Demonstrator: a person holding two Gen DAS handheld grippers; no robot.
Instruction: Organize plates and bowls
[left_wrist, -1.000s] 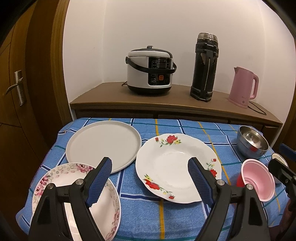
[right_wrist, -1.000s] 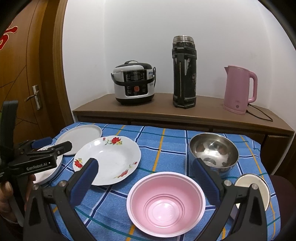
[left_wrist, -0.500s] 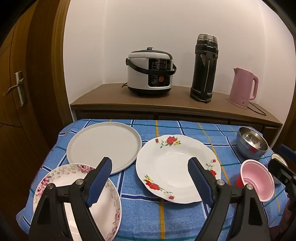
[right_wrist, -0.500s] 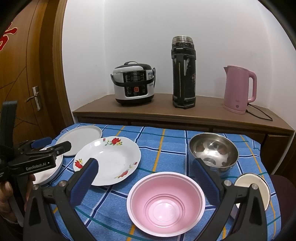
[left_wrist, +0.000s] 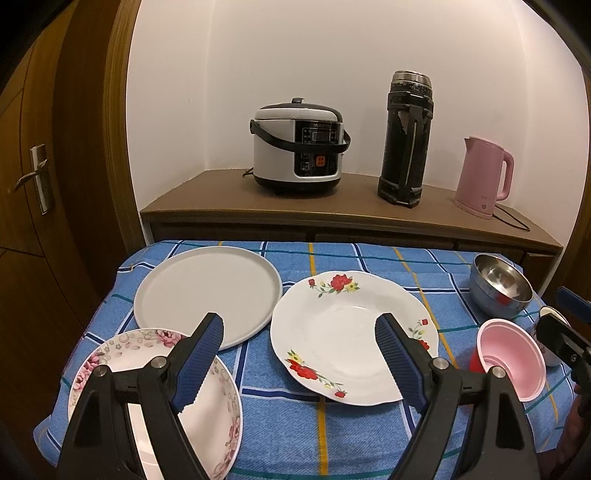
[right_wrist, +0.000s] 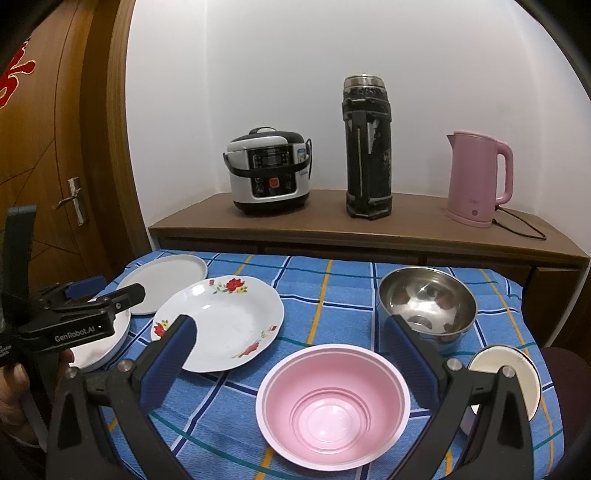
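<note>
Three plates (left_wrist: 207, 291), seemingly three bowls (right_wrist: 332, 406); left tool (left_wrist: 299, 354), right tool (right_wrist: 291, 354) both agape, empty.

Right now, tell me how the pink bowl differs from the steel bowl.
The pink bowl is matte pink with stepped rings inside; the steel bowl is shiny bare metal that mirrors its surroundings. The pink bowl sits nearer the right gripper, between its open fingers in view; the steel bowl stands farther back, toward the sideboard. The pink bowl flares wide and low; the steel bowl has steeper walls. Both stand upright and empty on the blue checked tablecloth.
</note>
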